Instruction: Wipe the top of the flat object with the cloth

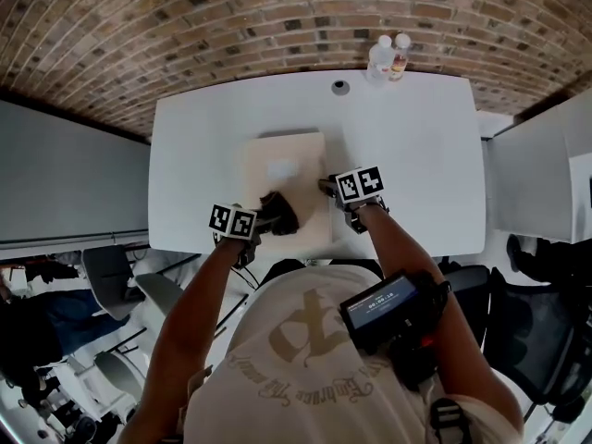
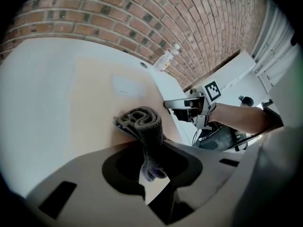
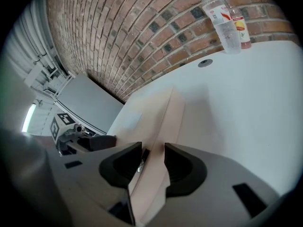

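Soft, floppy cloth (image 2: 141, 121) is pinched mid-bundle by the fingers of the left gripper (image 2: 151, 155) on the flat box (image 1: 277, 151) near end, while the right gripper (image 3: 152, 151) fingers clamp that stiff, probably light box's right edge so it shouldn't slide.

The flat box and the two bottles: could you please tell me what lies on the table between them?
Only a small round fitting set in the white table; the rest is bare, as the head view shows.
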`<state>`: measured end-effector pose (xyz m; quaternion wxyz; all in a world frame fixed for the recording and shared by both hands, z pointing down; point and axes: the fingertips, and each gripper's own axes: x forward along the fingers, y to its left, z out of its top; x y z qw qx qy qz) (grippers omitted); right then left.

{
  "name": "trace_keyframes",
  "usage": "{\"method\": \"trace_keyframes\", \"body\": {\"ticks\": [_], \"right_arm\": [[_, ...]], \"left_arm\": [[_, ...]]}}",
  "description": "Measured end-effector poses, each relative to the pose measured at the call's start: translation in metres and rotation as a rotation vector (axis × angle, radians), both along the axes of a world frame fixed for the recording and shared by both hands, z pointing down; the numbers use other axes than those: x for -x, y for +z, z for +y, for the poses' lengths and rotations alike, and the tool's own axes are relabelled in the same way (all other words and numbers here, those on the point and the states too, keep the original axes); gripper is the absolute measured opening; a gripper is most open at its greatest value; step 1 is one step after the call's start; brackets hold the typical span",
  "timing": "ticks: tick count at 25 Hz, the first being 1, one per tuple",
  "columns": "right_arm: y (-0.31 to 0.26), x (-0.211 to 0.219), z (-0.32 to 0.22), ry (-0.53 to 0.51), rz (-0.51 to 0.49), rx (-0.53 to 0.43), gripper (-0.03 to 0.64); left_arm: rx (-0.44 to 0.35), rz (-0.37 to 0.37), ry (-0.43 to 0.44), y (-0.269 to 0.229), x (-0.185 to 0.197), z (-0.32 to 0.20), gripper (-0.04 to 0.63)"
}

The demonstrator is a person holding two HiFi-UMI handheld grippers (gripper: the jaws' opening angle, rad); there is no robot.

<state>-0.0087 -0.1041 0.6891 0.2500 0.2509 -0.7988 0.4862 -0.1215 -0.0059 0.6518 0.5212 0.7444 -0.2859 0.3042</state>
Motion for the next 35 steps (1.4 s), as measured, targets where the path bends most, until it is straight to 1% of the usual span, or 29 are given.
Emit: {"method": "trace_keyframes", "body": {"ticks": [3,8,12,16,19,21,23,27,29,31,35], "right_arm": [[0.001,-0.001,0.001,0.006,0.001,-0.001,0.163],[0.001,-0.002,0.0,0.016,0.005,-0.004,0.163],[0.0,-0.002,0.001,0.024,0.007,-0.004,0.163],[0.0,0.0,0.0,0.027,0.008,-0.009,0.163],[0.0,0.0,0.0,0.031,0.009,-0.008,0.163],[0.0,0.0,0.001,0.035,0.006,-0.004,0.161],[-0.001,0.0,0.0,0.037,0.002,-0.002,0.161],[-0.001,-0.001,0.0,0.037,-0.005,0.003,0.161],[-0.001,0.0,0.001,0.03,-0.007,0.004,0.161],[-0.001,0.0,0.001,0.021,-0.009,0.001,0.161],[-0.001,0.0,0.0,0.007,-0.014,0.003,0.161]], "left_arm": [[0.002,-0.019,-0.04,-0.001,0.035,0.001,0.101],[-0.002,-0.056,-0.058,-0.004,0.077,0.005,0.101],[-0.002,-0.08,-0.098,-0.004,0.103,0.011,0.101],[-0.019,-0.125,-0.132,-0.006,0.127,0.015,0.101],[-0.032,-0.13,-0.129,-0.013,0.131,0.02,0.098],[-0.05,-0.107,-0.11,-0.024,0.121,0.022,0.097],[-0.075,-0.067,-0.084,-0.036,0.098,0.02,0.097],[-0.106,0.023,-0.041,-0.046,0.033,0.019,0.098],[-0.108,0.052,-0.008,-0.044,0.0,0.021,0.098],[-0.099,0.068,0.04,-0.039,-0.033,0.024,0.097],[-0.069,0.057,0.149,-0.021,-0.088,0.038,0.098]]}}
